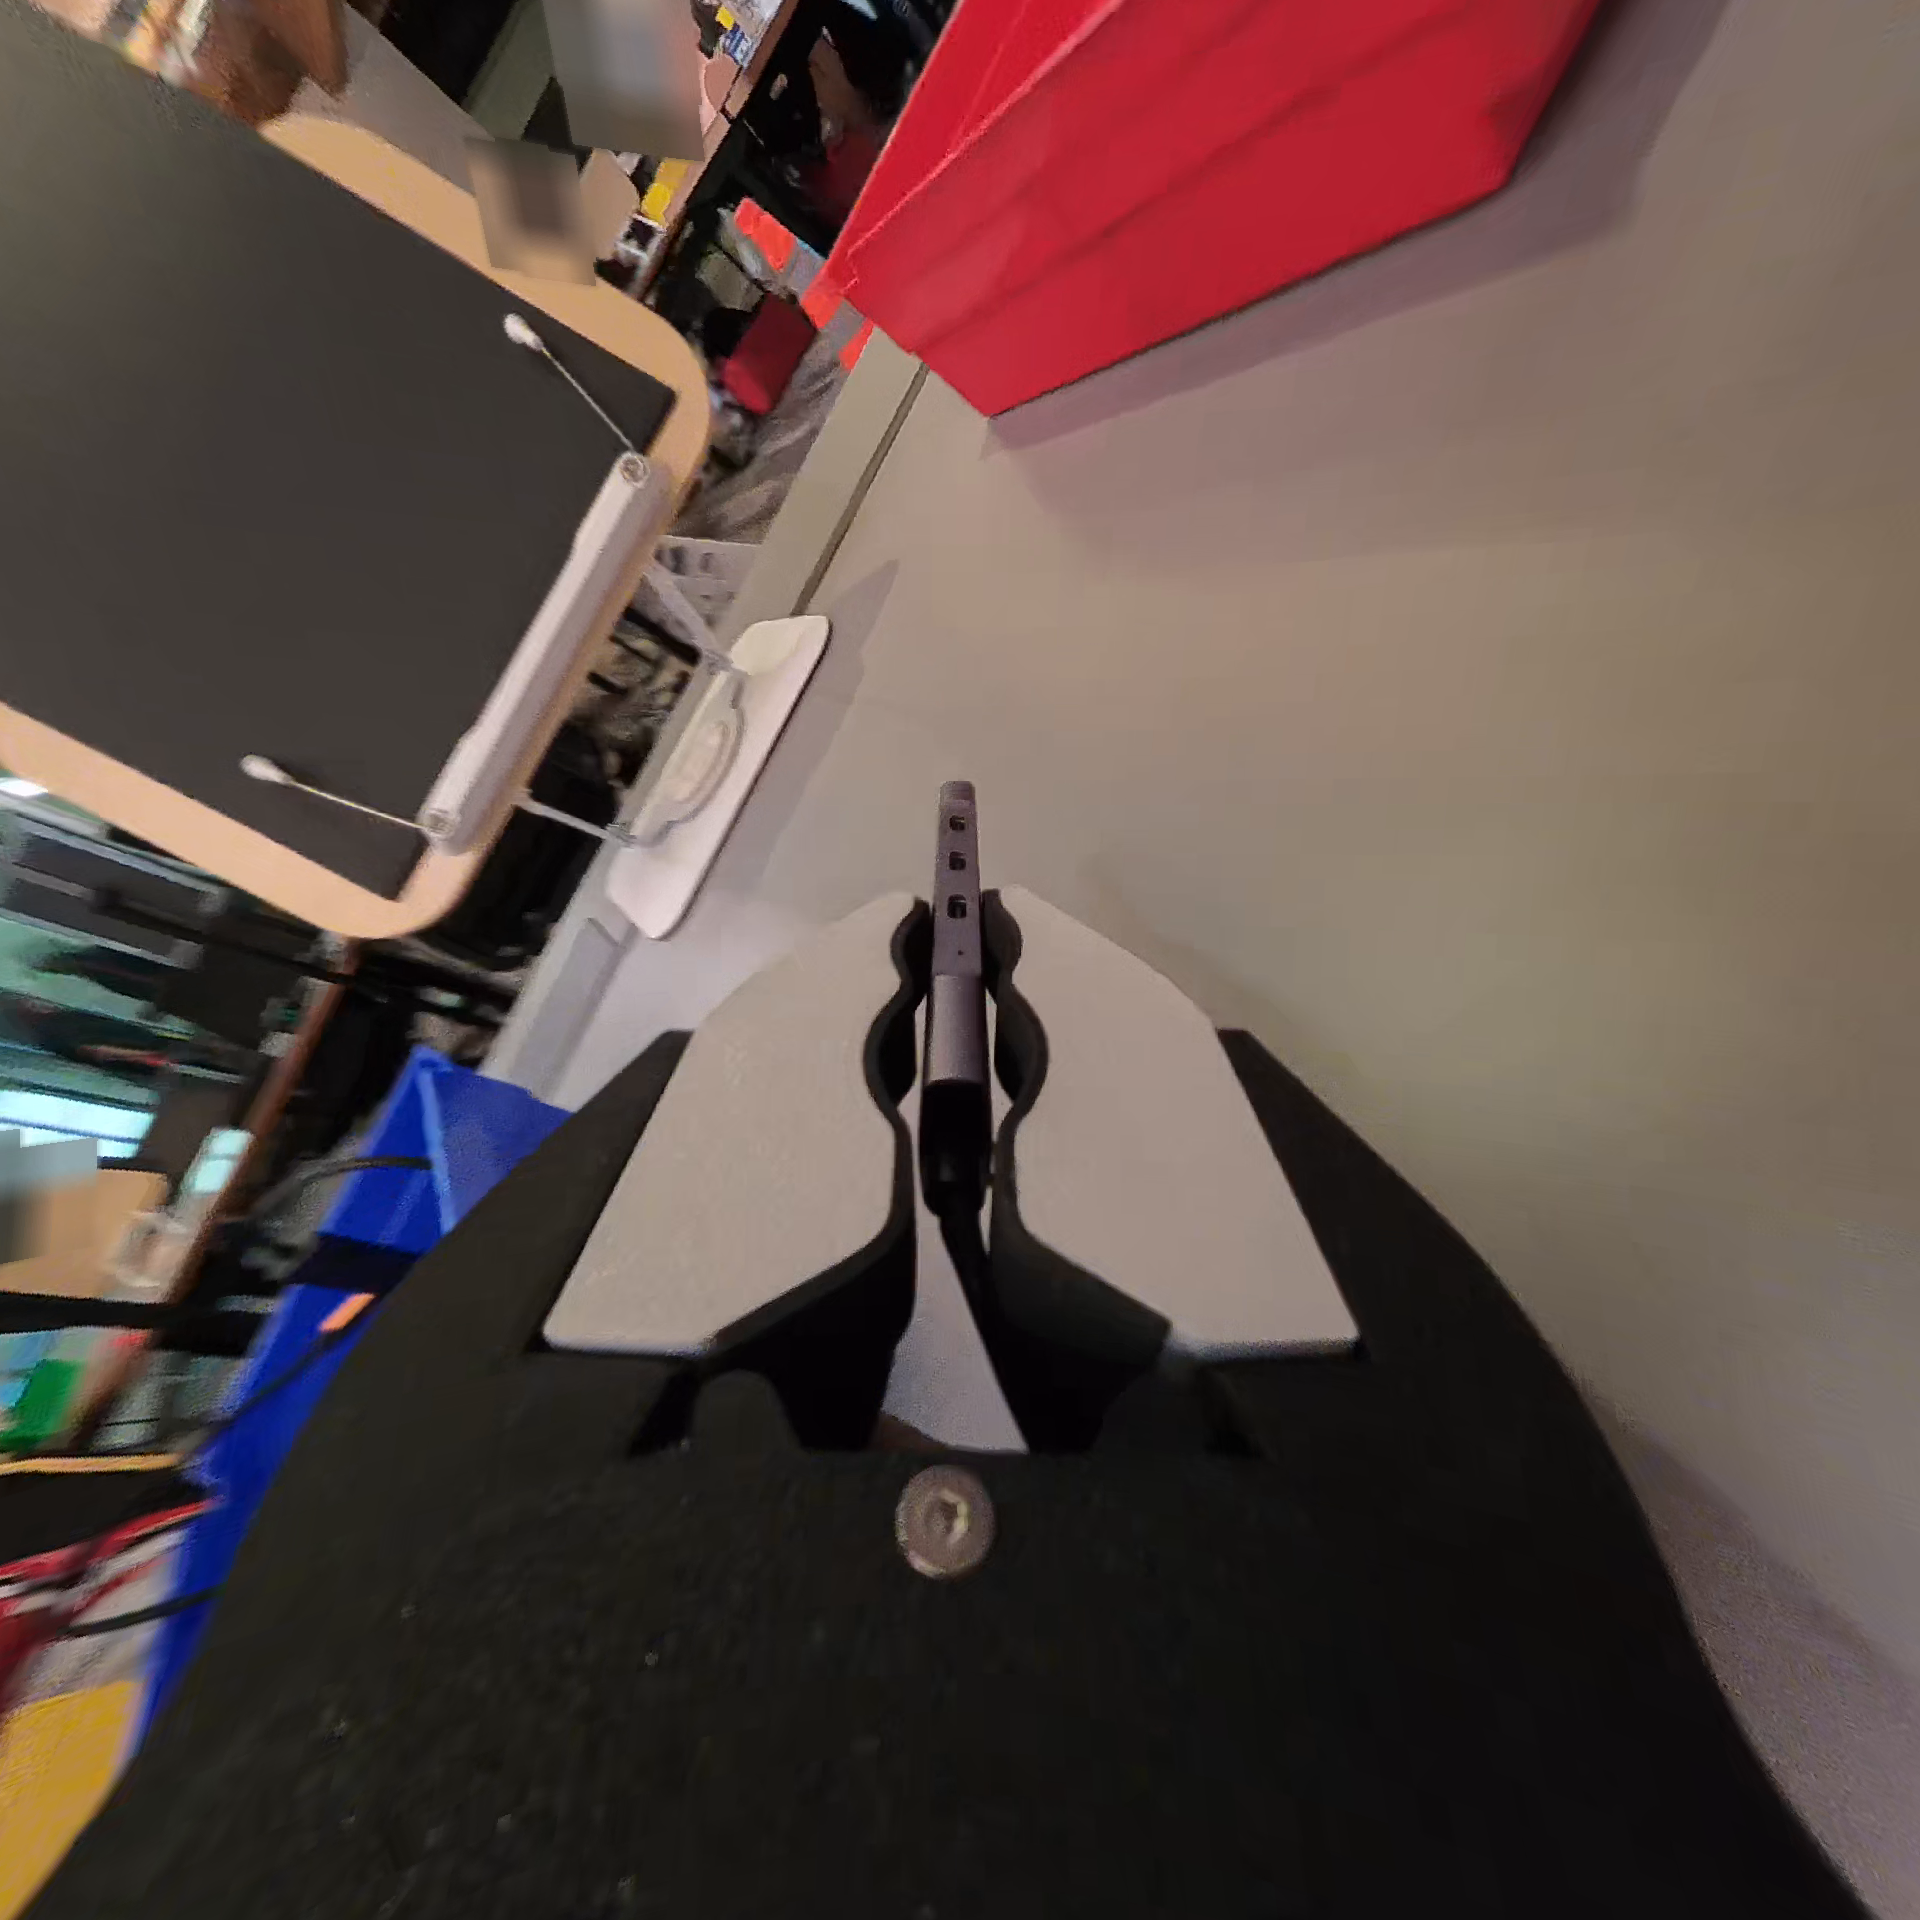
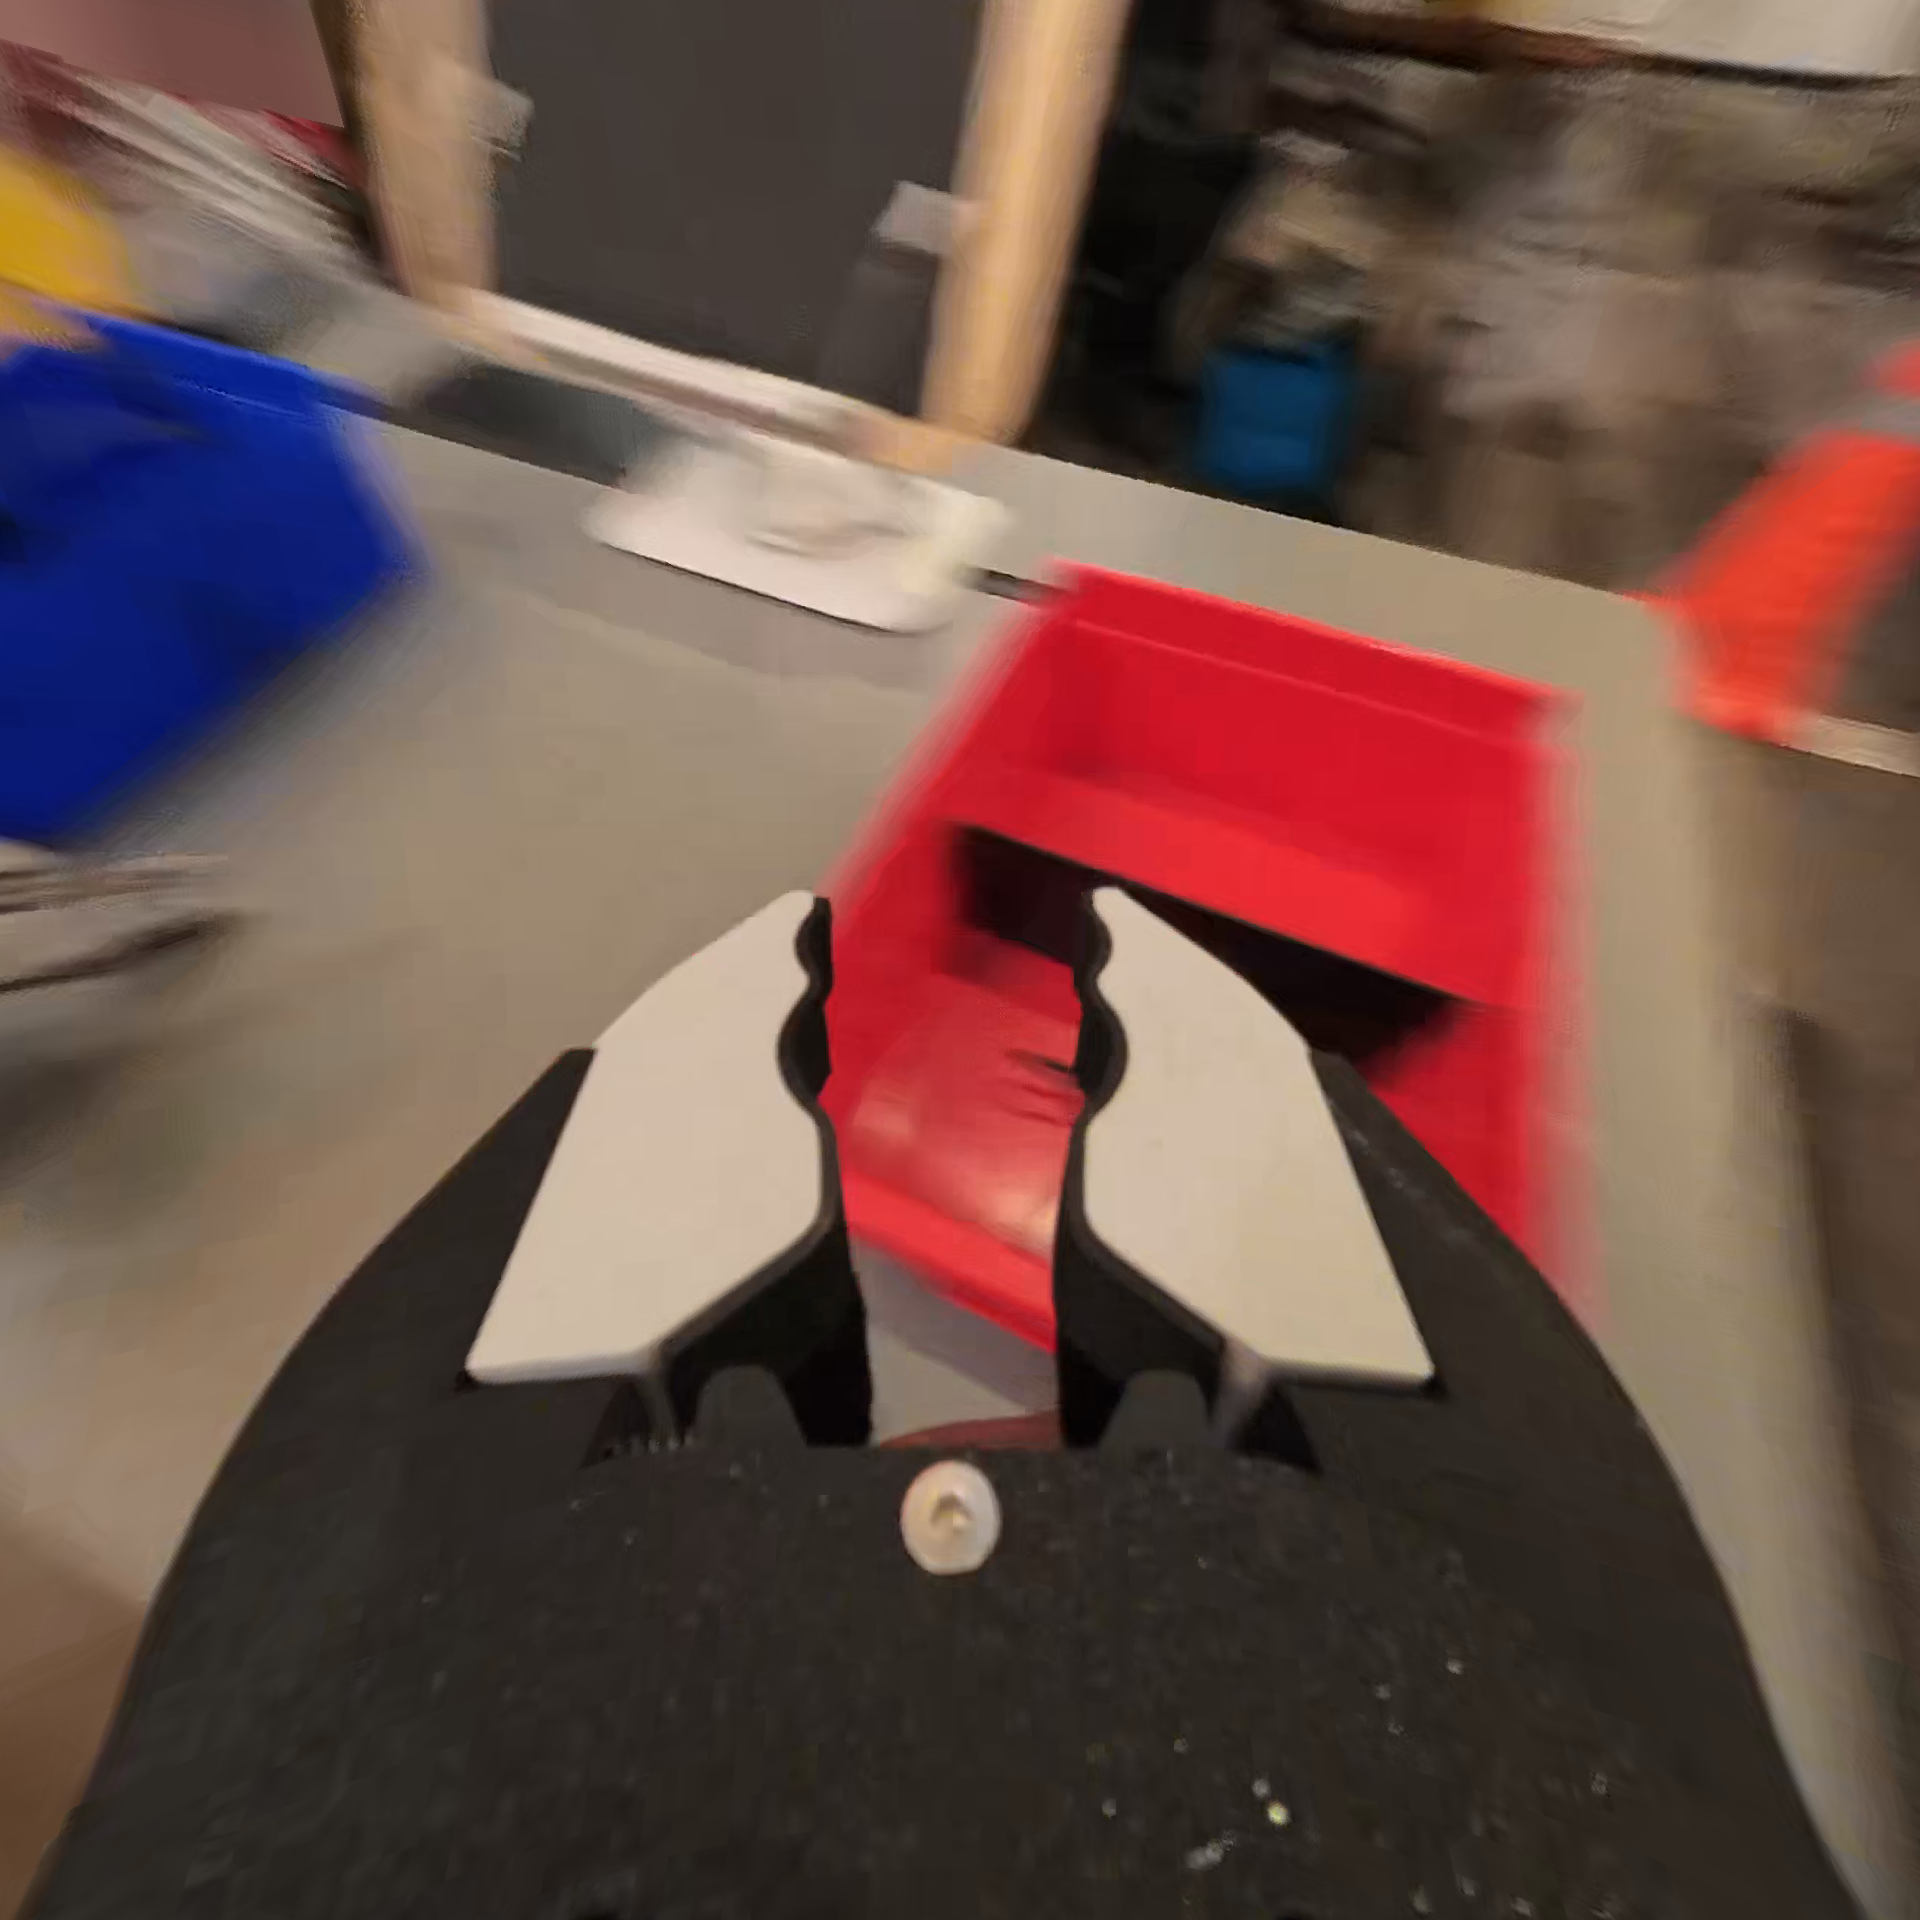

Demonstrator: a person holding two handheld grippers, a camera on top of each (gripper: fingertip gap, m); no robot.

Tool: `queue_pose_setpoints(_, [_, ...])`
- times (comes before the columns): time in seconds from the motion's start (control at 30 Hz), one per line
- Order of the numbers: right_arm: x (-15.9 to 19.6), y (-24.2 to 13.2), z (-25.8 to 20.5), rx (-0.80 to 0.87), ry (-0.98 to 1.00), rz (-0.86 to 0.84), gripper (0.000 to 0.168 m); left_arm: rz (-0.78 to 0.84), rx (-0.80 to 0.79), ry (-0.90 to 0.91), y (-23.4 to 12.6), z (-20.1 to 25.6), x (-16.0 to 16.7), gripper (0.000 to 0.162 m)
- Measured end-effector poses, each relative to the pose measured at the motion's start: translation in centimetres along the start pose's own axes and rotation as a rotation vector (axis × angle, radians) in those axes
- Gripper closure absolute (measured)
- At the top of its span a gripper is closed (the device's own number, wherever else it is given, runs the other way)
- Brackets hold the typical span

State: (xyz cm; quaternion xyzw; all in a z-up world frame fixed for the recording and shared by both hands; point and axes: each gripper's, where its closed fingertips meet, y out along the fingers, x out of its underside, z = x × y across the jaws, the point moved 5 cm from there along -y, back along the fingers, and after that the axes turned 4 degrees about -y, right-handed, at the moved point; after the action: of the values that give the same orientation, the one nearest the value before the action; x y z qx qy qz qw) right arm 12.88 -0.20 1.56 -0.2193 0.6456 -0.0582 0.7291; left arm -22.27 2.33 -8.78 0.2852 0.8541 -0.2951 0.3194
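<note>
Your left gripper (image 1: 957,914) is clamped on a slim dark grey adapter (image 1: 957,966) with a row of small ports along its narrow edge. The fingers (image 1: 790,1122) press both flat sides; the adapter's tip projects past them, and a black cable (image 1: 961,1236) leaves its rear end between the fingers. The adapter is held above the grey surface (image 1: 1455,935), edge up.

Ahead of it, a red bin (image 1: 1195,187) rests on the surface. To the left, a white stand base (image 1: 727,769) sits near the surface edge, carrying a dark panel with a tan border (image 1: 260,499). A blue bin (image 1: 436,1174) lies lower left.

Your right gripper (image 2: 956,925) holds nothing. Its fingers (image 2: 696,1122) stand moderately apart, directly before the red bin's open front (image 2: 1226,790). This view is motion-blurred; fine detail cannot be determined.
</note>
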Motion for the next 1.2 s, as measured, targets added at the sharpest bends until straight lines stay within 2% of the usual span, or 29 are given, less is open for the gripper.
queue_pose_setpoints(0.03, [0.6, 0.7, -3.8, -0.207, 0.058, 0.083, 0.128, 0.024, 0.05, -0.078, -0.1, -0.2, -0.1, 0.153])
queue_pose_setpoints(0.1, [3.1, 2.1, -11.8, -0.644, 0.174, 0.121, 0.119, 0.096, 0.208, -0.279, -0.5, -0.5, -0.6, 0.153])
queue_pose_setpoints(0.13, [4.6, 2.6, -14.9, -0.796, 0.205, 0.103, 0.119, 0.131, 0.316, -0.387, -0.8, -0.5, -1.0, 0.153])
queue_pose_setpoints(0.17, [5.8, 3.3, -17.2, -0.867, 0.19, 0.071, 0.118, 0.169, 0.43, -0.493, -1.2, -0.5, -1.4, 0.153])
queue_pose_setpoints(0.27, [6.7, 5.0, -20.9, -0.88, 0.051, 0.102, 0.115, 0.316, 0.688, -0.733, -2.8, -1.2, -2.7, 0.153])
queue_pose_setpoints(0.37, [5.7, 5.8, -23.1, -0.943, 0.022, 0.154, 0.117, 0.391, 0.821, -0.82, -3.7, -1.2, -3.4, 0.153])
queue_pose_setpoints(0.47, [4.1, 5.9, -24.6, -1.012, 0.065, 0.205, 0.134, 0.435, 0.867, -0.877, -3.9, -1.1, -3.9, 0.153])
queue_pose_setpoints(0.53, [3.4, 5.5, -25.4, -1.052, 0.061, 0.229, 0.138, 0.431, 0.877, -0.891, -3.9, -0.7, -4.0, 0.153])
queue_pose_setpoints(0.57, [3.2, 5.3, -25.7, -1.069, 0.054, 0.231, 0.156, 0.43, 0.874, -0.884, -4.0, -0.5, -4.0, 0.153])
queue_pose_setpoints(0.67, [3.0, 4.4, -25.8, -1.093, 0.035, 0.232, 0.158, 0.452, 0.884, -0.892, -4.3, -0.2, -4.1, 0.152])
queue_pose_setpoints(0.7, [2.8, 4.0, -25.7, -1.098, 0.028, 0.235, 0.159, 0.422, 0.862, -0.87, -4.2, -0.3, -4.0, 0.142])
queue_pose_setpoints(0.77, [2.2, 3.2, -24.3, -1.053, -0.01, 0.223, 0.159, 0.361, 0.756, -0.83, -4.2, -1.2, -3.2, 0.116])
queue_pose_setpoints(0.8, [1.4, 2.7, -22.8, -1.005, -0.04, 0.235, 0.159, 0.361, 0.712, -0.844, -4.6, -2.0, -2.7, 0.115])
queue_pose_setpoints(0.9, [-2.7, 0.4, -15.8, -0.778, -0.106, 0.3, 0.159, 0.369, 0.674, -0.975, -5.8, -4.0, -1.6, 0.12])
queue_pose_setpoints(1.0, [-7.7, -2.1, -6.9, -0.418, -0.18, 0.325, 0.159, 0.404, 0.758, -1.149, -7.4, -3.7, -0.3, 0.126])
queue_pose_setpoints(1.1, [-10.6, -1.9, 0.5, -0.029, -0.338, 0.16, 0.159, 0.376, 0.744, -1.197, -7.9, -2.2, 1.2, 0.133])
queue_pose_setpoints(1.2, [-11.2, 1.0, 5.7, 0.12, -0.365, 0.042, 0.159, 0.346, 0.749, -1.191, -8.0, -1.4, 1.3, 0.133])
